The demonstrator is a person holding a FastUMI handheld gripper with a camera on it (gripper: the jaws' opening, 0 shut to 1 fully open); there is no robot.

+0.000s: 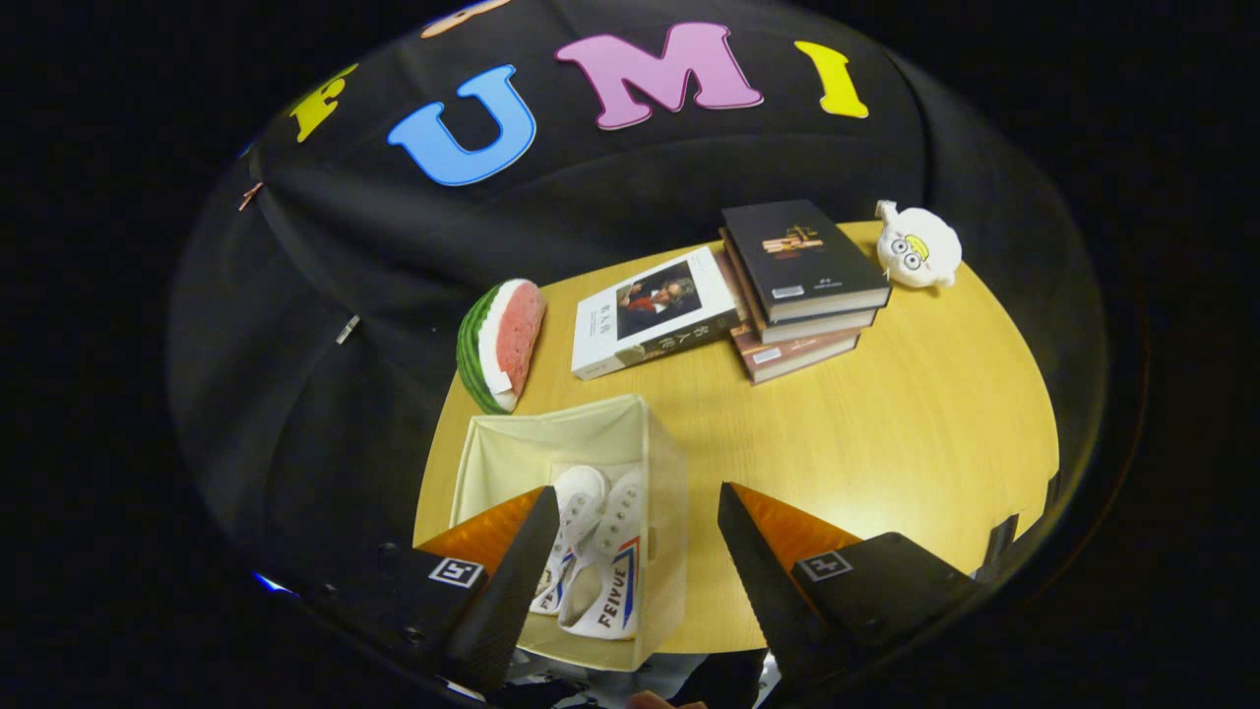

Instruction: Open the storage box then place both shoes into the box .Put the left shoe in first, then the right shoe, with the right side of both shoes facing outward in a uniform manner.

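Jaws wide, empty, above open storage box (661, 463) w/ both shoes (598, 561) inside

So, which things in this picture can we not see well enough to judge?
- Shoes in the storage box, gripper view: the left finger covers part of one, so heels and exact facing stay uncertain.
- Box near wall: cut off below by the claw, which is open and holds nothing.
- Lower books in the stack: covers hidden by the top book.
- Plush toy: too small for details.
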